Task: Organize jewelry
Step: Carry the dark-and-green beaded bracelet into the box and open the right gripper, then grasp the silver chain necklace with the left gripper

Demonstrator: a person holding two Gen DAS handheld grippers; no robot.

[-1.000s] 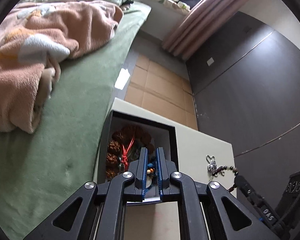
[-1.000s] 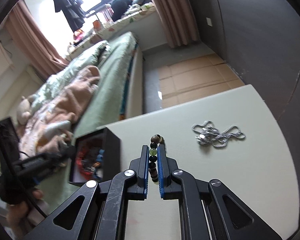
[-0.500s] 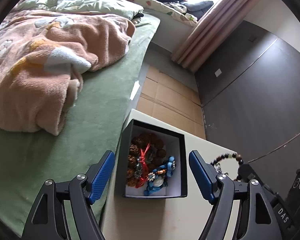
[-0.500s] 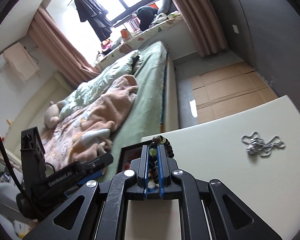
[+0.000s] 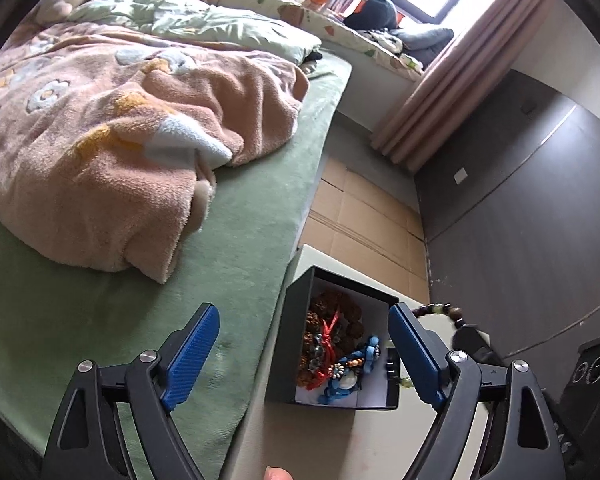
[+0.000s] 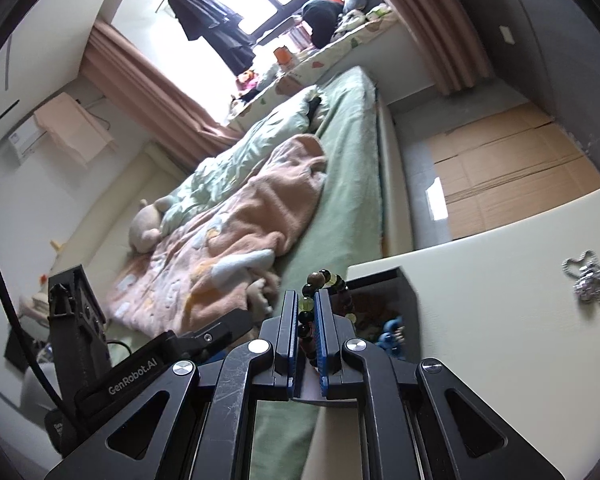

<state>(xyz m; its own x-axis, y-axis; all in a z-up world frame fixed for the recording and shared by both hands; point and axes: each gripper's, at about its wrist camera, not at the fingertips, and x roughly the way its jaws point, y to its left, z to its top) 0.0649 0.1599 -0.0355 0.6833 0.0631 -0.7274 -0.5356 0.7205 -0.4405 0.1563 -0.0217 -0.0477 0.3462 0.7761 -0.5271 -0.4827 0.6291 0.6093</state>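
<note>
A black jewelry box (image 5: pixel 292 340) with a white inside stands at the left edge of the pale table (image 6: pixel 500 320). It holds brown bead strands, a red cord and a blue bracelet (image 5: pixel 352 368). My left gripper (image 5: pixel 304 356) is wide open and empty above the box's near side. My right gripper (image 6: pixel 308 312) is shut on a dark beaded bracelet (image 6: pixel 324 280) and holds it over the box (image 6: pixel 404 292). The bracelet also shows in the left wrist view (image 5: pixel 440 309). A silver chain necklace (image 6: pixel 588 280) lies on the table to the right.
A green bed (image 5: pixel 100 300) with a pink blanket (image 5: pixel 120 152) runs along the table's left side. Cardboard sheets (image 5: pixel 364 224) cover the floor beyond the table. A dark wall (image 5: pixel 520 240) stands to the right.
My left gripper let go of the blue bracelet in the box, opened wide and pulled back upward. My right gripper carried the beaded bracelet from the table leftward over the box.
</note>
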